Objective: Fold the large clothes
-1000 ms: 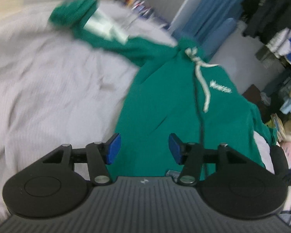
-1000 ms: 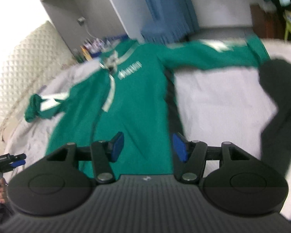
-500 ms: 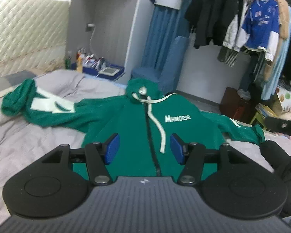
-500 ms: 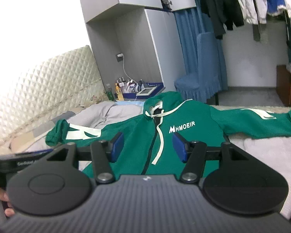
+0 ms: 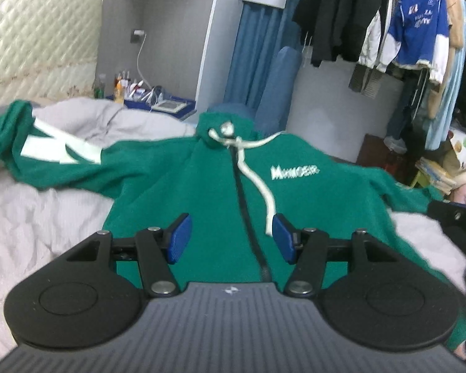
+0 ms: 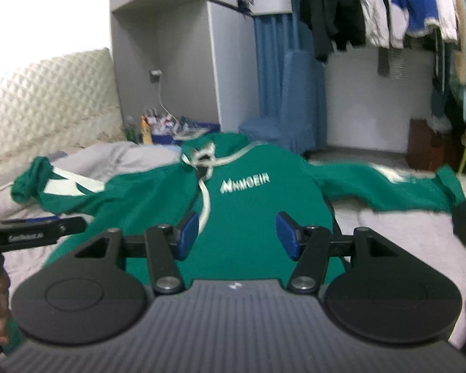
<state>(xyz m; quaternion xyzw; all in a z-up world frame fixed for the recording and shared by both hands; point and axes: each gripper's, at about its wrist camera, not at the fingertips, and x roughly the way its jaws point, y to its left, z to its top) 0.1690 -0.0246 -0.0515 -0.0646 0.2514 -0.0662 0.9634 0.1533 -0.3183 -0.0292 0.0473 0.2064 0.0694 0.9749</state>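
That green hoodie (image 5: 208,186) spread flat on the bed (image 5: 40,217) looks thick, floppy and grippy, so I'd pinch a sleeve cuff (image 6: 31,183); both grippers' fingers (image 5: 178,237) hang released, holding nothing.

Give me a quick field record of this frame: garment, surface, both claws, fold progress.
garment: green zip hoodie, front up, white drawstrings, white chest lettering
layout: spread flat, both sleeves stretched outward, hood at the far end
surface: bed with grey sheet
left claw: open, nothing between the pads, over the hoodie's lower front
right claw: open, nothing held, also over the lower front
fold progress: no fold visible yet
background: hanging clothes, blue chair
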